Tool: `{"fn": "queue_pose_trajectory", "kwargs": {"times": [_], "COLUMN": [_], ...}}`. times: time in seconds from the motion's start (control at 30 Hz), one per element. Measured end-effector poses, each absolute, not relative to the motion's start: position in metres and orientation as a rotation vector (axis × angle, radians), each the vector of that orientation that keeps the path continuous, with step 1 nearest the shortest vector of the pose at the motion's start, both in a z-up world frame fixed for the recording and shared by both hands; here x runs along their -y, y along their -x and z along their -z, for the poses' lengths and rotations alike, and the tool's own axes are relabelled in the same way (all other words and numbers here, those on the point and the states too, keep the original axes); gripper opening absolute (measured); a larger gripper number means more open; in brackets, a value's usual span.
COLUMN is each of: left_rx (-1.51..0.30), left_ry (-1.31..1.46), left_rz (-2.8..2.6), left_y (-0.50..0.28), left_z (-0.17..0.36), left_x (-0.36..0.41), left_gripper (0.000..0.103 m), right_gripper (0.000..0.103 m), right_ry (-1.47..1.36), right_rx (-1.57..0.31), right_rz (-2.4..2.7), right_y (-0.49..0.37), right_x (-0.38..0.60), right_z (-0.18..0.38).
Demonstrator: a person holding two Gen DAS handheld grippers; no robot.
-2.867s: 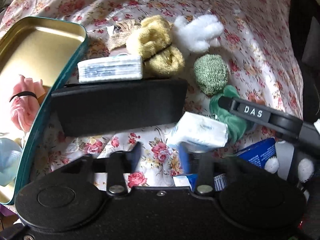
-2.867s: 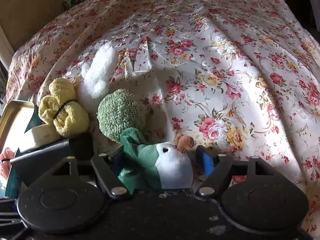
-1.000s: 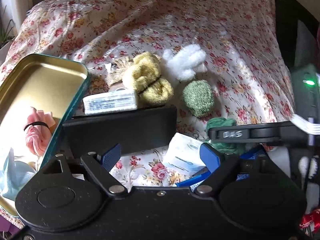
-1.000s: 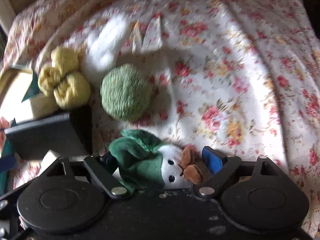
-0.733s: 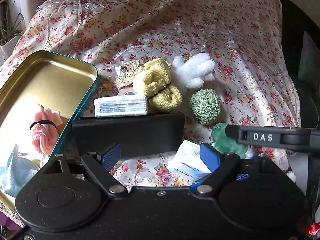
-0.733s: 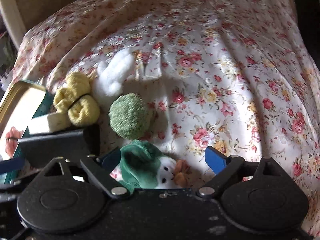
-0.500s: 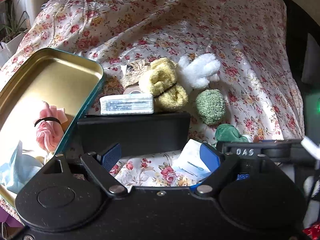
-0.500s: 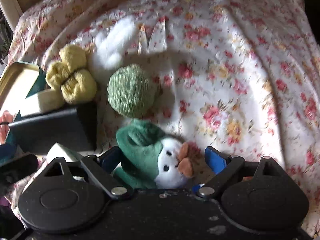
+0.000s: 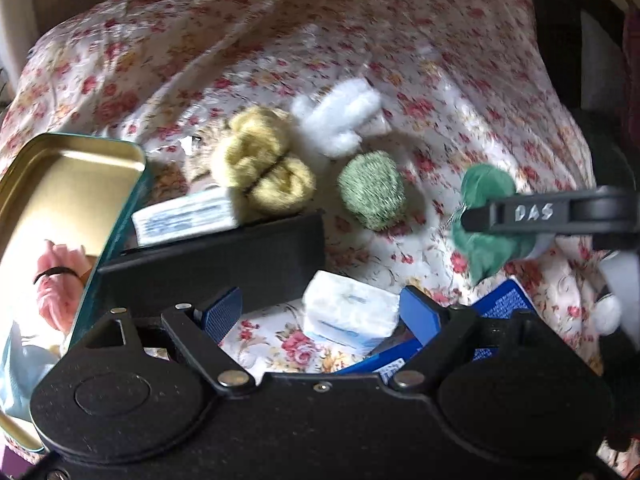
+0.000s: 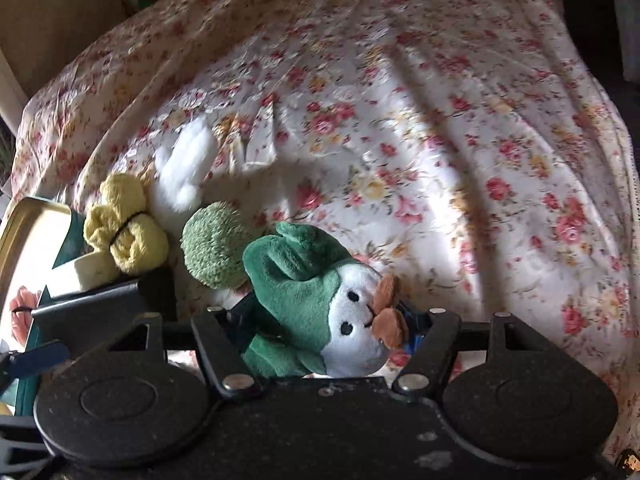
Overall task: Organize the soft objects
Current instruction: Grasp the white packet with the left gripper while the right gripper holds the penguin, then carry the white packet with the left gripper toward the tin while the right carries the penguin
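Right wrist view: right gripper [image 10: 326,326] clamped on green plush toy [image 10: 316,300], lifted clear of floral cloth [image 10: 440,140], right of open tin [image 9: 68,184]. Left gripper [image 9: 320,312] open, empty. Risk: soft body compresses, slips during transfer.

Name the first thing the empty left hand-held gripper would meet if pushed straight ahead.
Probably the white wrapped tissue packet, lying on the floral cloth just ahead of the open left hand-held gripper; beyond it, the black box. Depth is uncertain.

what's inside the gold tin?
In the tin: a pink cloth bundle banded in black and a pale blue item. The left gripper hides its near end.
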State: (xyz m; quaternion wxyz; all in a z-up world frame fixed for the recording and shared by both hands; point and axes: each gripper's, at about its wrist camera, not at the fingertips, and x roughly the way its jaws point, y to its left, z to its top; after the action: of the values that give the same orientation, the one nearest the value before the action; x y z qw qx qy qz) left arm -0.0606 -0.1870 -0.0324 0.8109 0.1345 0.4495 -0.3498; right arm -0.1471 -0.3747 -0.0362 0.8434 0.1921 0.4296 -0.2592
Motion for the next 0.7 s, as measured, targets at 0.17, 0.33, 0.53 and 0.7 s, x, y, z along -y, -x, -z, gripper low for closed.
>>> {"fn": "queue_pose_trajectory", "kwargs": {"times": [0.17,0.33,0.53,0.7], "left_rx": [-0.964,-0.991,-0.972,-0.958], "left_ry": [-0.374,-0.396,-0.362,-0.252], "left_rz": [0.724,0.728,0.759,0.774], "left_y": [0.066,0.061,0.062,0.065], "left_z": [0.048,0.06,0.055,0.02], "left_x": [0.205,0.216,0.213,0.196], "left_gripper": [0.082,0.058,0.05,0.05], "right_gripper": [0.067,0.067,0.067,0.067], "right_ry": [-0.408,-0.424,-0.432,-0.408], "right_rx": [-0.899,-0.893,-0.867,-0.833], "right_rz": [0.553,0.546,0.548,0.568], "right_y": [0.151,0.156,0.166,0.181], "right_x": [0.371,0.371,0.369,0.365], "right_z": [0.038,0.041,0.034,0.013]}}
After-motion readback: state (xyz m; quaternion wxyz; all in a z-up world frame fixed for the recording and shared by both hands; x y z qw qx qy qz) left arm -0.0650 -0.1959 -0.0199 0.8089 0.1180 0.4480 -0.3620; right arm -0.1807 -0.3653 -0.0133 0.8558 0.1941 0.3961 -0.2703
